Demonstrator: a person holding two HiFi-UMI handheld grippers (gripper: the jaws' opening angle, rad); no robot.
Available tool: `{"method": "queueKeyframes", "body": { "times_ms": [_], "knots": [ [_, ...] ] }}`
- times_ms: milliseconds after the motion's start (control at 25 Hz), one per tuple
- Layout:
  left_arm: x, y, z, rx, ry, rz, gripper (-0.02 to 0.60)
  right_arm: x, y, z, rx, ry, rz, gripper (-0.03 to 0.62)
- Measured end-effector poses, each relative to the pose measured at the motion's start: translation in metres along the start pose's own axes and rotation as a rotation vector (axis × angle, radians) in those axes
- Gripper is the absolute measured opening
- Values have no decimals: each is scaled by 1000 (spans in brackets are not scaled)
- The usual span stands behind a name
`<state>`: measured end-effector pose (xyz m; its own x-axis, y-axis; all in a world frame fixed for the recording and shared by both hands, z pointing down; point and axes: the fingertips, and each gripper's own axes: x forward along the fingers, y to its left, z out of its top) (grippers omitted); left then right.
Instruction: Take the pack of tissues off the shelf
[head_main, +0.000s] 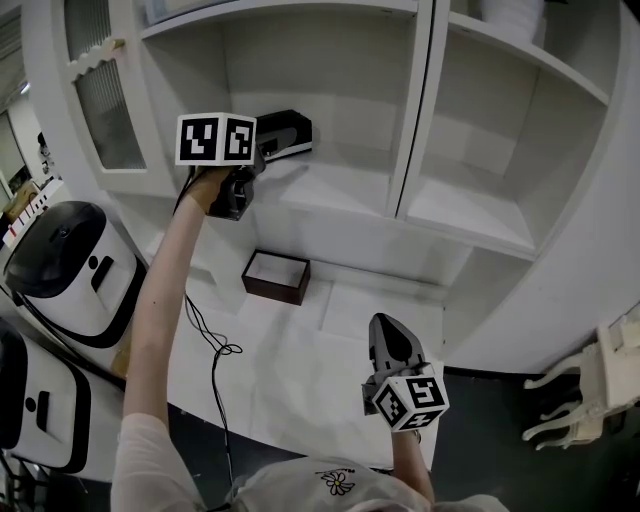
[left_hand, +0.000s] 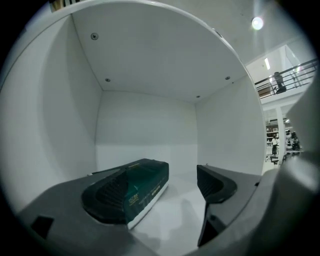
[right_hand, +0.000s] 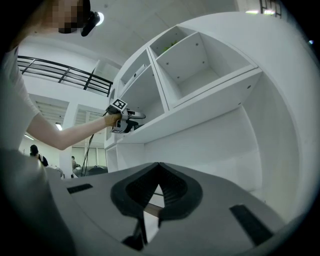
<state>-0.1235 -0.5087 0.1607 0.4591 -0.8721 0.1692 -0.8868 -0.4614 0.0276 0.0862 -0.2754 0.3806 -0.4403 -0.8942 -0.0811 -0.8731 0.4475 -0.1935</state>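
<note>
While lying on the shelf, upper left: pack of tissues inside wide-open left claw, ungripped. Right claw pressed together, empty, lower centre. Remaining: closing, lifting off.

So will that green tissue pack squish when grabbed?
Probably a bit: the dark green soft-wrapped tissue pack has rounded corners, so it likely gives. It lies flat on the white shelf, so it shouldn't roll. Its smooth wrap might slip in the open left tool.
</note>
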Motion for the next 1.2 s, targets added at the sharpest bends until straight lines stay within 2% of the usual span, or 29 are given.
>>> {"method": "queueKeyframes", "body": {
  "times_ms": [160,280,440,560,680,880,1040,1200],
  "knots": [
    [0,-17,1,19,-16,-64,439,1,9,-6,-4,16,17,3],
    [-10,-3,1,43,-10,-30,439,1,11,-9,-8,25,21,3],
    [-29,21,-1,20,-19,18,439,-1,6,-8,-12,24,11,3],
    [-24,24,-14,32,40,22,439,-1,0,-6,-11,19,1,3],
    [-18,11,-22,23,56,-14,437,1,1,-6,-7,19,3,3],
    [-25,-18,-20,50,45,-97,437,2,6,-8,-7,29,13,3],
    [-28,2,-12,89,-11,-13,439,3,9,-13,-9,40,26,3],
    [-19,31,-15,9,6,11,439,3,9,-14,-5,38,29,3]
  ]
}}
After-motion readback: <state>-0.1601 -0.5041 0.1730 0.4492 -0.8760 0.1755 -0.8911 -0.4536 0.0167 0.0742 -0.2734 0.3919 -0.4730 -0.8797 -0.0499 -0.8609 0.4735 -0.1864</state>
